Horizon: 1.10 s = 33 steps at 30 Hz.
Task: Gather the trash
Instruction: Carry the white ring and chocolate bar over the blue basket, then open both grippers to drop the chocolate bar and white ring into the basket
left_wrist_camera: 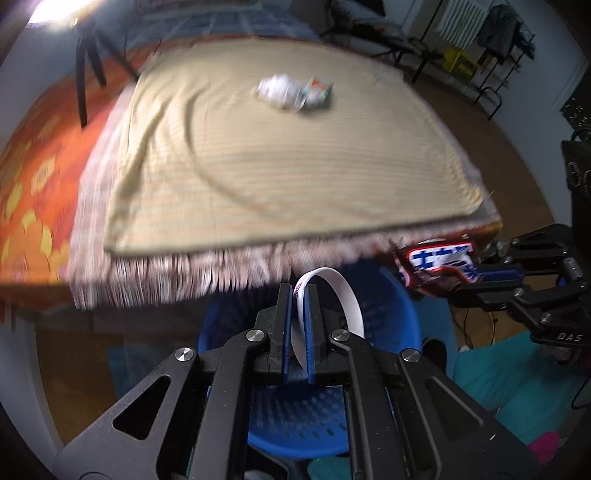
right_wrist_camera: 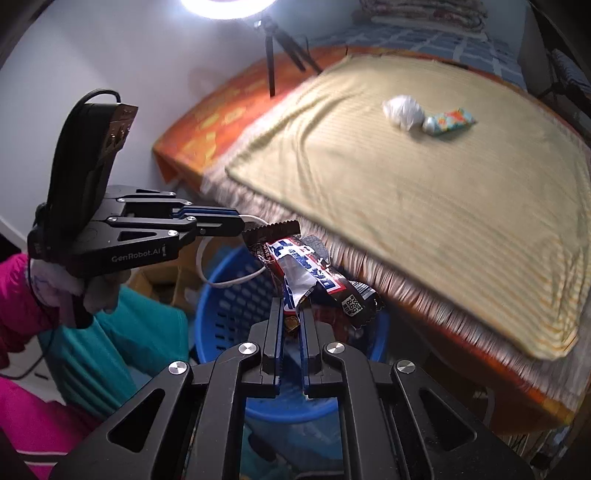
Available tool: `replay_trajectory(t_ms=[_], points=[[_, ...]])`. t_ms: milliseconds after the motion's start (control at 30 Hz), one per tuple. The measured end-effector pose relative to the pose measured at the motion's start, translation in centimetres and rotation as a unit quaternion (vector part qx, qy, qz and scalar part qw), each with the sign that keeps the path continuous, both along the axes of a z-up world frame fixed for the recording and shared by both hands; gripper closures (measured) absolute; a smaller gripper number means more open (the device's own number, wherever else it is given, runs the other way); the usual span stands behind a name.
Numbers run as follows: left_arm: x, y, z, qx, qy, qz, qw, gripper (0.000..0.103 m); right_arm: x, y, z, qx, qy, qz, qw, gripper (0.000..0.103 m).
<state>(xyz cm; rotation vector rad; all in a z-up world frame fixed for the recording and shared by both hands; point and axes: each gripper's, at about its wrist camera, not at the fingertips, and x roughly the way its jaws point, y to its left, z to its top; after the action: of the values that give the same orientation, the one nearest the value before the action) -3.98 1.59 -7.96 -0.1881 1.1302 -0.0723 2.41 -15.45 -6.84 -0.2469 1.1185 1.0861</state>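
Blue plastic, slotted all round: the basket [right_wrist_camera: 236,314] stands on the floor against the near edge of the bed, and both hand-held grippers hang over it. The left hand-held gripper [left_wrist_camera: 298,295] is clamped on a white band [left_wrist_camera: 347,295], which loops out to the right of its fingertips above the basket's rim. In the right wrist view the same band [right_wrist_camera: 236,282] curves down from that gripper toward the basket's mouth. The right hand-held gripper [right_wrist_camera: 291,314] is clamped on a candy wrapper [right_wrist_camera: 295,266], dark brown with red, white and blue print, crumpled and tilted; the wrapper sits above the basket's bed-side rim, just beside the left gripper's fingertips. From the left wrist view the wrapper [left_wrist_camera: 439,266] shows right of the basket, just under the fringe [left_wrist_camera: 166,273] of the bedcover.

Two more pieces lie on the bed, well beyond the basket and touching each other: a crumpled white wad [right_wrist_camera: 402,110] and a small teal packet [right_wrist_camera: 448,121] with orange marks. They rest on a pale yellow striped cloth [right_wrist_camera: 424,206] spread over an orange patterned cover [left_wrist_camera: 33,177]. A bright ring lamp [right_wrist_camera: 227,5] on a tripod [right_wrist_camera: 271,59] stands at the bed's far left corner. A pink sleeve [right_wrist_camera: 16,295] and teal fabric [right_wrist_camera: 110,343] are left of the basket.
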Motion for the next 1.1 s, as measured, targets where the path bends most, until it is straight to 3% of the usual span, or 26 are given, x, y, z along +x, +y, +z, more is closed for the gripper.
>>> replay_trajectory(t_ms=[233,633,767,867,933,967,1033,1100], points=[[-1.3,0.3,-3.4,0.002,0.041,0.005,0.9991,0.099,-1.6,0.5,-3.2,-0.034,0.017,0.019,0.999,0.097],[-1.6,1.1,-4.9,-0.002,0.067,0.015,0.9977,0.099,-2.1,1.3,-5.3,-0.055,0.038,0.022,0.998,0.096],[-1.4,1.1,-5.1,-0.003,0.074,0.018,0.9971,0.094,-2.2,1.6,-5.3,-0.059,0.032,0.025,0.997,0.096],[-1.3,1.1,-5.2,-0.004,0.074,0.022,0.9970,0.081,-2.4,2.3,-5.6,-0.065,0.028,0.028,0.997,0.095],[-1.3,1.2,-5.0,-0.003,0.071,0.025,0.9971,0.071,-2.5,2.4,-5.7,-0.070,0.024,0.028,0.997,0.086],[-1.2,1.2,-5.0,-0.002,0.070,0.026,0.9972,0.070,-2.5,2.6,-5.7,-0.071,0.022,0.028,0.997,0.081],[-1.2,1.3,-4.9,-0.003,0.070,0.027,0.9972,0.070,-2.5,2.6,-5.7,-0.071,0.019,0.028,0.997,0.063],[-1.1,1.3,-5.0,-0.003,0.070,0.029,0.9971,0.070,-2.6,2.7,-5.5,-0.071,0.012,0.028,0.997,0.058]])
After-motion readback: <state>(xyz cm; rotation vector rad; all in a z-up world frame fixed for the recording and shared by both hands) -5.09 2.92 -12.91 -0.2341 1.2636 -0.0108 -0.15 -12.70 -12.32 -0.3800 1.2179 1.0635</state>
